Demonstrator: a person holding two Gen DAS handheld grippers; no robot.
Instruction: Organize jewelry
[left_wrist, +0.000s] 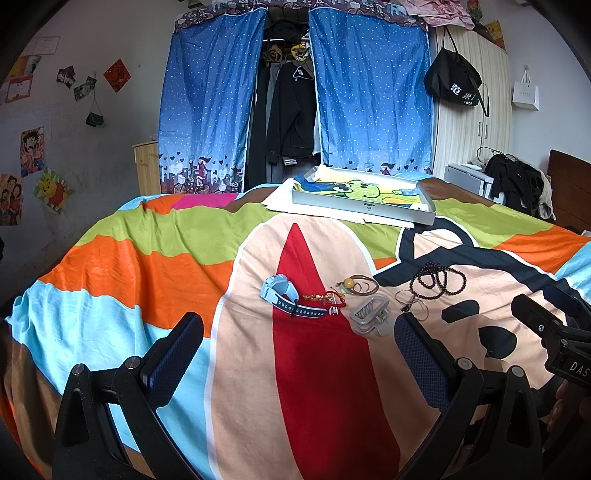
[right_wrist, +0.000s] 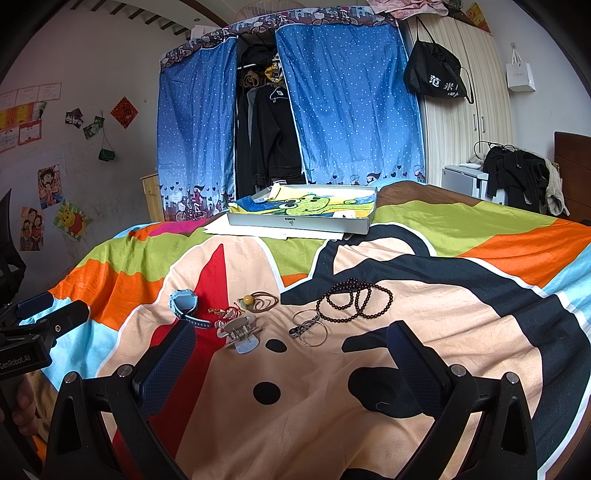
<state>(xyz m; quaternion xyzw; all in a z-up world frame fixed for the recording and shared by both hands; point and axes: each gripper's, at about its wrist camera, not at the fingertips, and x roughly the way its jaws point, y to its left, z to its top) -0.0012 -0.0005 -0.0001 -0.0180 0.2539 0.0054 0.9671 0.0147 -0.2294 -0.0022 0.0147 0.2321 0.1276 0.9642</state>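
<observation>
With both grippers' fingers (left_wrist: 173, 354) spread and empty, the light, limp string of dark wooden beads (right_wrist: 354, 301) lay on the bed at the right gripper's (right_wrist: 291, 363) twelve o'clock, likely best pinched across one loop.

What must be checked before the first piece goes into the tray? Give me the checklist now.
1. Left gripper open, nothing between its fingers: ok.
2. Right gripper open and empty: ok.
3. Shallow grey cardboard tray with green cartoon lining is on the bed, open top, nothing blocking it: ok.
4. Light blue plastic wristwatch lies apart from the grey hair claw clip: ok.
5. Red-and-gold cord bracelet lies against the watch strap, possibly tangled: cannot tell.
6. Dark brown bead strand is coiled in overlapping loops beside thin metal bangles; not ok for a clean single pick.
</observation>
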